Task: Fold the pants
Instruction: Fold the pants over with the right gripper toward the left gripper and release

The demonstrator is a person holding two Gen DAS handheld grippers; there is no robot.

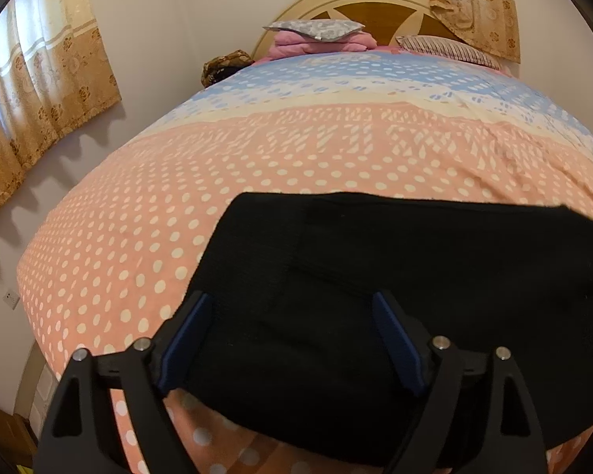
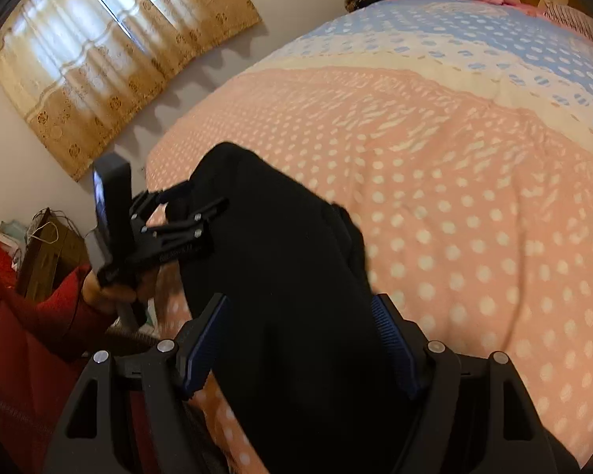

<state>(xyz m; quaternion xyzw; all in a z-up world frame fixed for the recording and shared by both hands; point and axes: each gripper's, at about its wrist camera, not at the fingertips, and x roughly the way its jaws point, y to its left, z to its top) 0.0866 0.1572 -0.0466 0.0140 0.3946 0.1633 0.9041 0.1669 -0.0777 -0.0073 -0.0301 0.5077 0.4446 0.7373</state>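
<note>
The black pants [image 1: 375, 296] lie folded on the pink polka-dot bedspread [image 1: 257, 166] near the bed's front edge. My left gripper [image 1: 292, 308] is open, its blue pads wide apart just above the pants' near left part. In the right wrist view the pants [image 2: 280, 276] stretch away toward the left bed edge. My right gripper [image 2: 300, 316] is open over their near end, nothing between its pads. The left gripper [image 2: 193, 213] also shows there, held by a hand in a red sleeve at the pants' far end.
Pillows and a pink blanket [image 1: 320, 37] lie at the headboard [image 1: 375, 4]. Curtains [image 1: 39, 91] hang on the left wall. A bag and clutter [image 2: 47, 245] stand on the floor left of the bed. The bedspread [image 2: 454, 197] spreads wide beyond the pants.
</note>
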